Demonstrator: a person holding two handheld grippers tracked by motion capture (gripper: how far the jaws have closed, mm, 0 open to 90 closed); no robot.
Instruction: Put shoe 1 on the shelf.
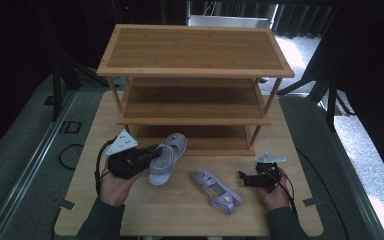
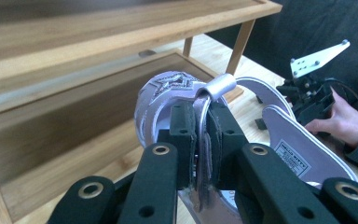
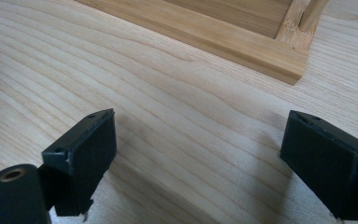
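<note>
A lilac sandal (image 1: 166,158) hangs in front of the wooden shelf's (image 1: 195,75) lowest tier, toe toward the shelf. My left gripper (image 1: 150,153) is shut on it. In the left gripper view my jaws pinch its thin back strap (image 2: 203,116), and the star-trimmed front band (image 2: 168,91) shows beyond my left gripper (image 2: 200,126). The second lilac sandal (image 1: 218,191) lies on the table between the hands. My right gripper (image 1: 242,178) rests low at the table's right, open; in its own view my right gripper (image 3: 198,158) holds nothing over bare wood.
The three-tier shelf stands at the back of the light wooden table (image 1: 190,215); its base rail (image 3: 242,42) runs just ahead of the right gripper. The other hand and its gripper (image 2: 313,95) show at the right of the left gripper view. Dark floor surrounds the table.
</note>
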